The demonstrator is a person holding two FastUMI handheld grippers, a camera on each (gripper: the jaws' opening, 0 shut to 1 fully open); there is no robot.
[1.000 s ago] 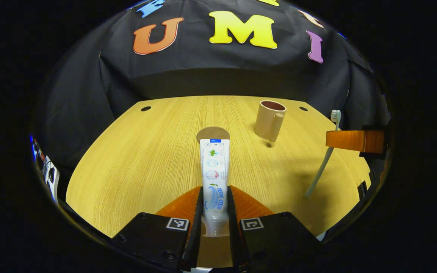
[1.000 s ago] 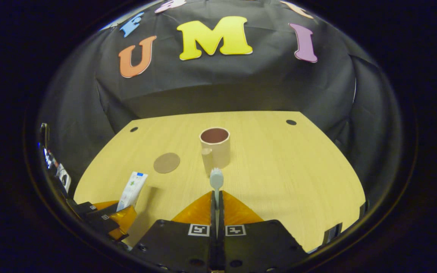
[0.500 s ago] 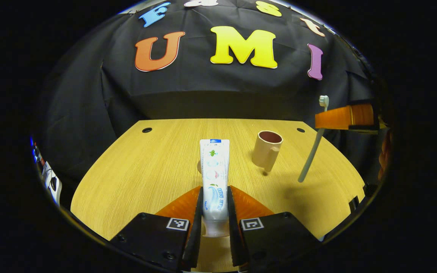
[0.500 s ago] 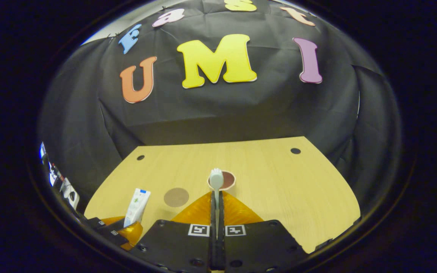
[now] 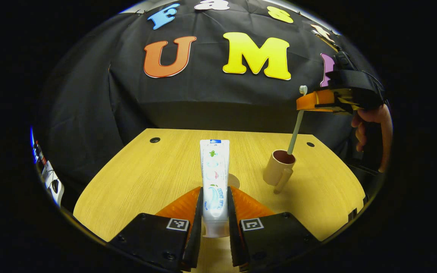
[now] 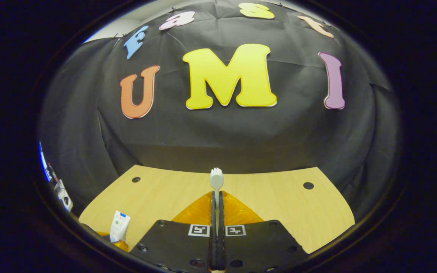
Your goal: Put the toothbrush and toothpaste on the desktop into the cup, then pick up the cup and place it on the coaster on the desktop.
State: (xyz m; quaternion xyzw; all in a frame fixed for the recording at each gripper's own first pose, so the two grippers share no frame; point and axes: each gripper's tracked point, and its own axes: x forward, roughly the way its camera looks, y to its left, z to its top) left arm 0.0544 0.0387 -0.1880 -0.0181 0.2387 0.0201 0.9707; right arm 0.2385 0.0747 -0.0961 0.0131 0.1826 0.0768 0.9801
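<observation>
My right gripper (image 5: pixel 318 102) pinches the toothbrush (image 5: pixel 295 129) near its head, handle tip at the cup (image 5: pixel 279 171) mouth. I should lower straight, then release. My left gripper (image 5: pixel 215 197) clamps the toothpaste (image 5: pixel 214 178), lifted above the desktop (image 5: pixel 146 178).

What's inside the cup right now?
The toothbrush handle's lower end dips into the cup, held by the right claw. The cup's bottom is hidden by its wall.

The toothpaste (image 5: pixel 214 178), at the lower centre of the left gripper view, carries blue print and small round pictures along its tube, too small and blurred to read. Square black-and-white coded markers (image 5: pixel 177 224) sit on the gripper bodies; they bear no letters.
</observation>
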